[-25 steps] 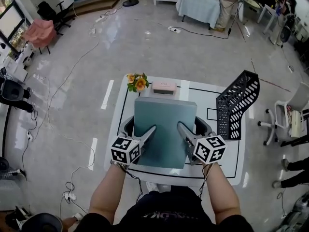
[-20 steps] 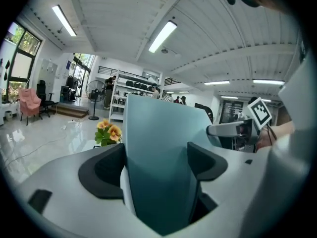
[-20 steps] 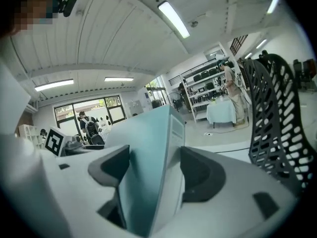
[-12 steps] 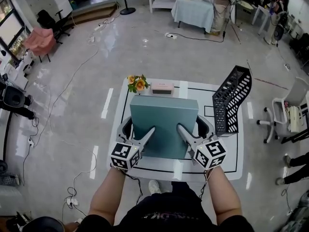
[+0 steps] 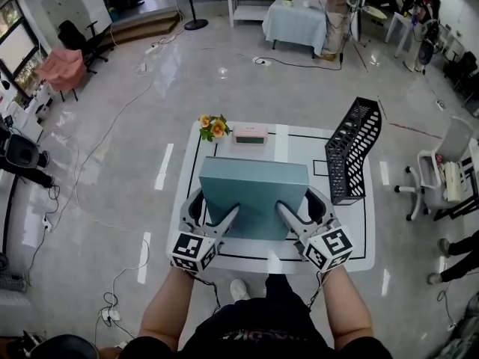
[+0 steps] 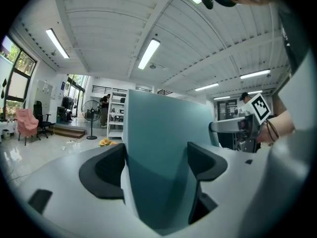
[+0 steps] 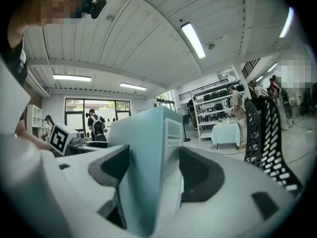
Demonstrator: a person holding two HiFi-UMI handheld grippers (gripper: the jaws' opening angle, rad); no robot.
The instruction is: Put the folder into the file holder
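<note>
Nearest the person, the left claw (image 5: 213,215) and the right claw (image 5: 299,212) each bite the near edge of the teal folder (image 5: 254,193), one toward each corner. It is a thick box-type folder, so both sets of jaws stand fairly wide, yet their pads press flat on its two faces. The folder rises from the claws and leans away from the person, clear of the white surface (image 5: 352,230) below.

Just past the folder's far edge, ahead of the left claw, sit a small bunch of flowers (image 5: 213,126) and a pink box (image 5: 250,134). The black mesh file holder (image 5: 352,152) stands off to the outside of the right claw and a little farther out, well apart from the folder.

The worry, as I see it, is that the hold takes in one edge only. If the two claws drift out of step on the swing rightward, the folder could twist or slide out. It also looks wide for the holder's slot; coming in skewed, it might catch the mesh rim and tip the holder. A low sweep could clip the flowers.
</note>
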